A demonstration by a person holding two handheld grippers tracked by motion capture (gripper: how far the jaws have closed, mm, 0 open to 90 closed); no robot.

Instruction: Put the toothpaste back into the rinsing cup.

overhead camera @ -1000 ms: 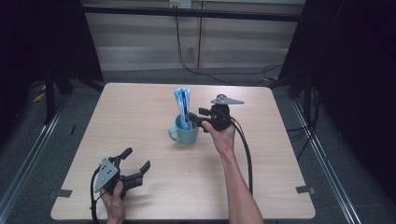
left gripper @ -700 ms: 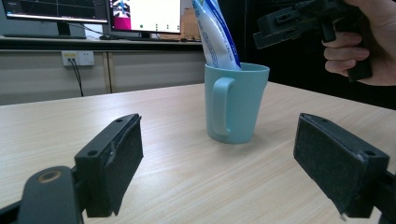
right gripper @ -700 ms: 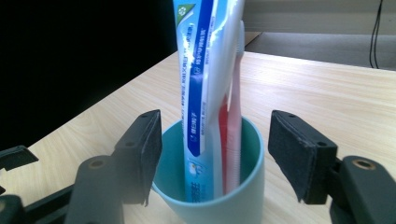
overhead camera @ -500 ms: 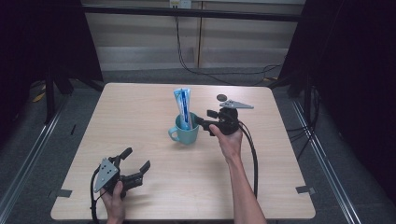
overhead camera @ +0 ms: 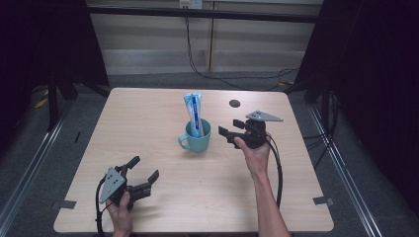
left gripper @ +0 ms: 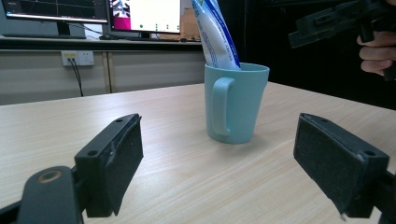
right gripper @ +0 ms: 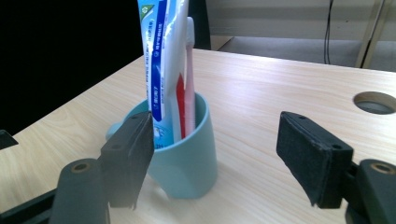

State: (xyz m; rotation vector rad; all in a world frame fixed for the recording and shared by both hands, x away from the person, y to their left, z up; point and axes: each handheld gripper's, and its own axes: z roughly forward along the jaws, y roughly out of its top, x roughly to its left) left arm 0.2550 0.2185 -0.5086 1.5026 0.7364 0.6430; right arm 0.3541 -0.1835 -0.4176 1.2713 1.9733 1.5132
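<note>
A teal mug [overhead camera: 197,138] stands mid-table, handle toward the front left. It holds a blue-and-white toothpaste tube [overhead camera: 193,112] and a pink toothbrush [right gripper: 190,70], both upright. To the mug's right my right gripper [overhead camera: 230,127] is held a little above the table, pointing at it. Its jaws have just been opening and stand apart with nothing between them. My left gripper [overhead camera: 144,168] rests open near the front left corner, aimed at the mug [left gripper: 236,105], its jaws bare.
A round cable hole [overhead camera: 234,103] sits in the table behind the right gripper. Cables trail from both grippers toward the front edge. Dark frame posts flank the table, and monitors [left gripper: 144,14] stand on a desk beyond it.
The right gripper has drawn away from the mug to the right, and its jaws stand wider. The tube stays in the mug. The left gripper has kept still.
</note>
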